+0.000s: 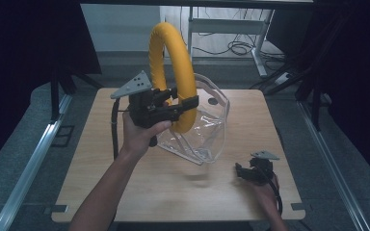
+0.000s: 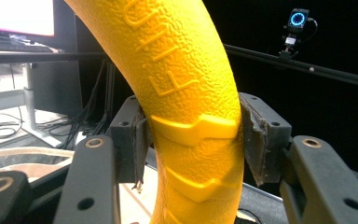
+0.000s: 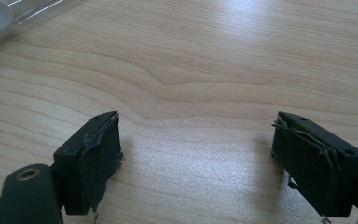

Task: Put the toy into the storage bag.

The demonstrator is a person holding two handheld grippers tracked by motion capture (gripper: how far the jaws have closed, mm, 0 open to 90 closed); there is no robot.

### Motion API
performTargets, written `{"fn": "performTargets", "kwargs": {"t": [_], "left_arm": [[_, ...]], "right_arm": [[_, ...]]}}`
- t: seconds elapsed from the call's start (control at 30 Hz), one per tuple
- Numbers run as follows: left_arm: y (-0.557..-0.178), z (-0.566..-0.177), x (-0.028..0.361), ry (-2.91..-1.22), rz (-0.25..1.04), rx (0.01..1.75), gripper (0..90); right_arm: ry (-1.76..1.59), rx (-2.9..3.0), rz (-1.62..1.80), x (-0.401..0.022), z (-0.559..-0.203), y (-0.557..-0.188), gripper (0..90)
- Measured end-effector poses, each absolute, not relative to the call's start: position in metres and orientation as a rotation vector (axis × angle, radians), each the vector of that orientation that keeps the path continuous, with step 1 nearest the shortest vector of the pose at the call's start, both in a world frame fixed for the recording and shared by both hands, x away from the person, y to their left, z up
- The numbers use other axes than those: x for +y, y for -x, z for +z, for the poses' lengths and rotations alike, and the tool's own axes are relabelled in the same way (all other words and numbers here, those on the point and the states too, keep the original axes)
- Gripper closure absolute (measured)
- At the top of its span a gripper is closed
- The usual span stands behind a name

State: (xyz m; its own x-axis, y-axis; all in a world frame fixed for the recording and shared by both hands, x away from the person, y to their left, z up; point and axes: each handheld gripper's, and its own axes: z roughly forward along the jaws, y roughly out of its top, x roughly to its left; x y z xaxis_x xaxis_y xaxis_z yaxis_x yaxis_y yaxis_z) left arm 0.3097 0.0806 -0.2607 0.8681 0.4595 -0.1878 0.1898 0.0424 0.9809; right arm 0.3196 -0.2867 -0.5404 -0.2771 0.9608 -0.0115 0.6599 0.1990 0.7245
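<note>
A thick yellow ring [image 1: 173,67] with a rough, embossed surface is held upright above the table, its top rising well over the far edge. My left gripper [image 1: 185,102] is shut on the ring's lower right part; in the left gripper view both pads press the yellow ring [image 2: 191,93] from either side. A clear plastic bag [image 1: 202,130] lies crumpled on the wooden table [image 1: 125,183] behind and below the ring. My right gripper [image 1: 243,171] rests low near the table's front right; in the right gripper view its jaws stand wide apart over bare wood, right gripper [image 3: 196,158] holding nothing.
A desk frame with cables [image 1: 236,45] stands on the floor beyond the table. Metal rails [image 1: 29,163] run along both sides. A monitor [image 2: 18,18] and a small lit camera [image 2: 297,19] show in the left gripper view.
</note>
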Motion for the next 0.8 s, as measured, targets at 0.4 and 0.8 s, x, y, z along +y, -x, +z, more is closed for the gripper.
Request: {"fn": "performTargets", "kwargs": {"t": [0.4,0.8], "left_arm": [[-0.312,-0.261,0.063,-1.553,0.193,0.503,47.5],[-0.317,-0.264,0.044,-1.567,0.180,0.487,47.5]], "right_arm": [[-1.506,2.012,0.853,-0.287,-0.540,-0.320,15.9],[-1.511,2.012,0.853,-0.287,-0.540,-0.319,15.9]]}}
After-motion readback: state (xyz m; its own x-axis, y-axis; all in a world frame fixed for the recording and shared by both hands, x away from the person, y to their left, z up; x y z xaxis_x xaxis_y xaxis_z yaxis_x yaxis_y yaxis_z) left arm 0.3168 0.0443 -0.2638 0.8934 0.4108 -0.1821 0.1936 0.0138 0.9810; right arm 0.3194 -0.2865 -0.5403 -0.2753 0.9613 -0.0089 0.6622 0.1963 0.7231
